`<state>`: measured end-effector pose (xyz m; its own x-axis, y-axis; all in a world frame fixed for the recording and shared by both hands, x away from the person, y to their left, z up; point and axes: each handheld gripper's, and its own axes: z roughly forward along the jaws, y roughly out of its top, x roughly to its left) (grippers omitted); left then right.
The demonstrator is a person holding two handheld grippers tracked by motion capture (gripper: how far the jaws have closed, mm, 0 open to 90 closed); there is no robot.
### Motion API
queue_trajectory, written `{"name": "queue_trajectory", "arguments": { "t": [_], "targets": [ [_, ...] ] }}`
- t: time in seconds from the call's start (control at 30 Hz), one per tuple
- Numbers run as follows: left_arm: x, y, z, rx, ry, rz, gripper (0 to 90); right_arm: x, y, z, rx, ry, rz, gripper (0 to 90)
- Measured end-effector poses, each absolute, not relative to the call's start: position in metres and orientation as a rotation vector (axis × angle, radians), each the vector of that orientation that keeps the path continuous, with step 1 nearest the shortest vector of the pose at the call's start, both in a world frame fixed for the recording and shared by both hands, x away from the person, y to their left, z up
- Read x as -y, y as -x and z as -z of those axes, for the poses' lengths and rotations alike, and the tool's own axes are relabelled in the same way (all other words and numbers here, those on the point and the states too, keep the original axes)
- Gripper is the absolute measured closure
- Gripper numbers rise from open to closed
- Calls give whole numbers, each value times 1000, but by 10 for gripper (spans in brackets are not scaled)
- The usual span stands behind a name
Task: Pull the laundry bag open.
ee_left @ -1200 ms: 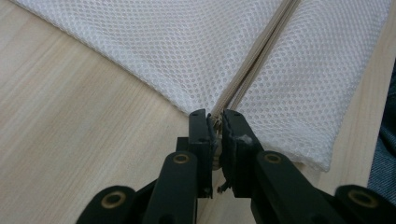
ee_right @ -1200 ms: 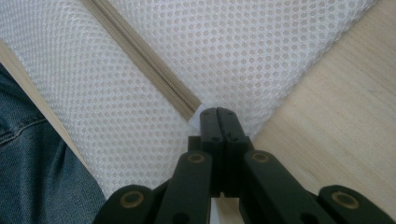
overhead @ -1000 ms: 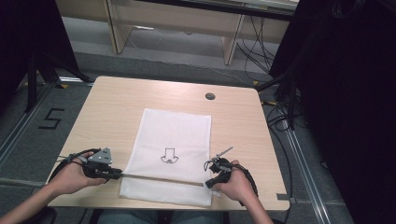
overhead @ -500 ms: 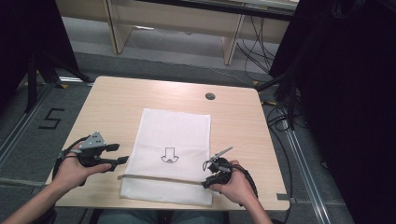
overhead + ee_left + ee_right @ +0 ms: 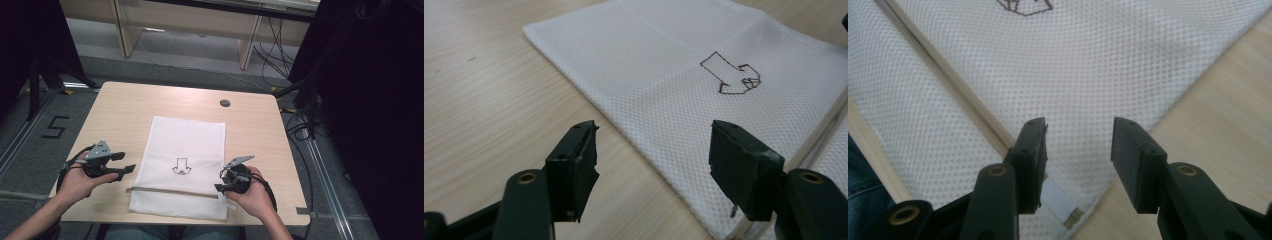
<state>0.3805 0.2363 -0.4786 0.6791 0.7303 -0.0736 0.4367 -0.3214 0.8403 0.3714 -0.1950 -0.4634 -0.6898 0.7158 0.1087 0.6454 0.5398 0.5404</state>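
1. Mesh bag, white with an arrow drawn on it, lies flat in the middle of the tabletop, its long axis running away from us; a thin wooden rod lies crosswise on its near end.
2. We hold the left gripper just off the bag's left edge, over bare tabletop. Its jaws have just been opening and now stand spread with nothing between them; in the left gripper view the bag's edge runs diagonally just beyond the fingertips.
3. Our right gripper sits at the bag's near right corner, beside the rod's right end. Its jaws have also just been opening; they are spread, clear of the mesh, and the rod passes to the left of them.
4. The rod's long axis runs from one gripper toward the other, so we judge either hand is equally near its own end.
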Motion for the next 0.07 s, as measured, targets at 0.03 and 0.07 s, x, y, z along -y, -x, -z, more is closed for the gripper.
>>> {"name": "queue_trajectory", "arguments": {
  "t": [0.03,0.07],
  "targets": [
    [-238,-381,479,-911,-1974,-402,360,196,-371,462,-2643,-1199,-849,584],
    [-238,-381,479,-911,-1973,-399,360,196,-371,462,-2643,-1199,-849,584]
  ]
}}
